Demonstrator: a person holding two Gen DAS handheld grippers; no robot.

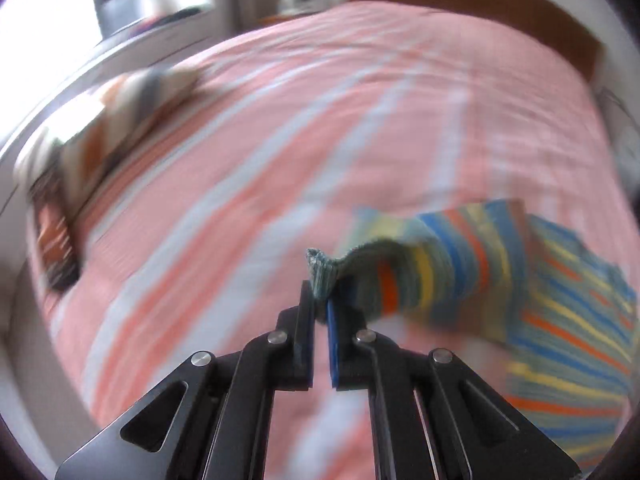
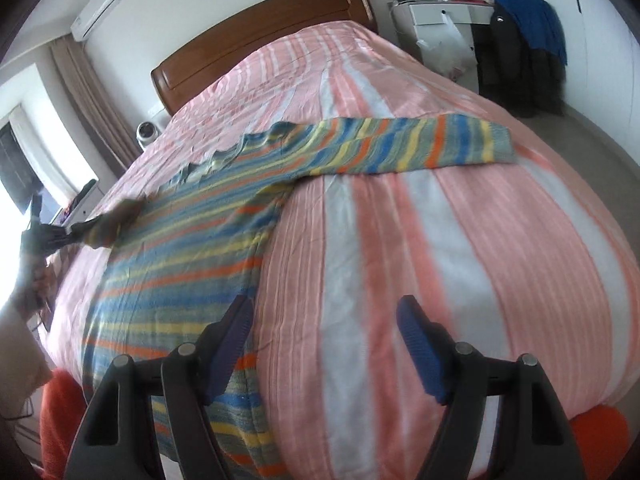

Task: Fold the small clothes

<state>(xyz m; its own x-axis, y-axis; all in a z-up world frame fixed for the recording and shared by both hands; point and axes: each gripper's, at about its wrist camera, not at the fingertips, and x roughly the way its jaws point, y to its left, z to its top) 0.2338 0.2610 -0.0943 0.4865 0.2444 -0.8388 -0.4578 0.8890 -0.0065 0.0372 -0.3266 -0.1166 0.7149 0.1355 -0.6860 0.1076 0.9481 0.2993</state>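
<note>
On the blurred bed [image 1: 248, 152], left gripper [image 1: 320, 300] pinches sweater cuff [image 1: 320, 266].

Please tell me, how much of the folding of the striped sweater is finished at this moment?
Done: the striped sweater lies spread on the bed. No finished fold is visible.
In hand: the left gripper is shut on the cuff of one sleeve, lifting it.
Left: the other sleeve is stretched out flat, and the right gripper is open and empty.
</note>
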